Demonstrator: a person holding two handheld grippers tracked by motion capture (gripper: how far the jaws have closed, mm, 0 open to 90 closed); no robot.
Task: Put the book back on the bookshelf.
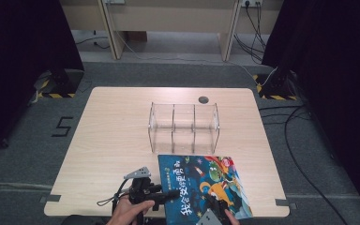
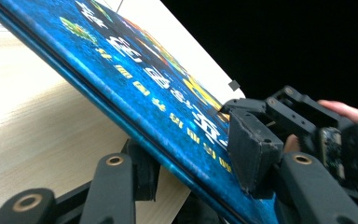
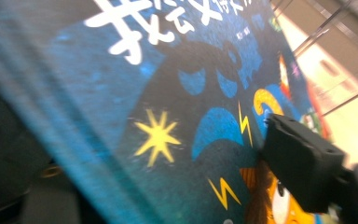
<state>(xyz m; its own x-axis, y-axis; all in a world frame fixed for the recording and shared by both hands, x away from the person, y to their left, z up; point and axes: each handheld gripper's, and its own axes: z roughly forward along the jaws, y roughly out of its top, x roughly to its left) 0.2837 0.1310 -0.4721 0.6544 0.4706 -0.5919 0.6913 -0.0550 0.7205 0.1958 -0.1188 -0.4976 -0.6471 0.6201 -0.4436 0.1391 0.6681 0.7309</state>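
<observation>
I see my left gripper [image 1: 166,196] and right gripper [image 1: 215,206] both clamping the blue hardcover picture book's [image 1: 201,180] near edge, its long axis pointing toward the clear acrylic divider rack [image 1: 183,126].

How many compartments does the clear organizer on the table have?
3. The clear organizer has two inner dividers, which give a left, a middle and a right compartment, side by side; all look empty.

Bare tabletop [image 1: 112,136] left of clear organizer [image 1: 184,127]
</observation>
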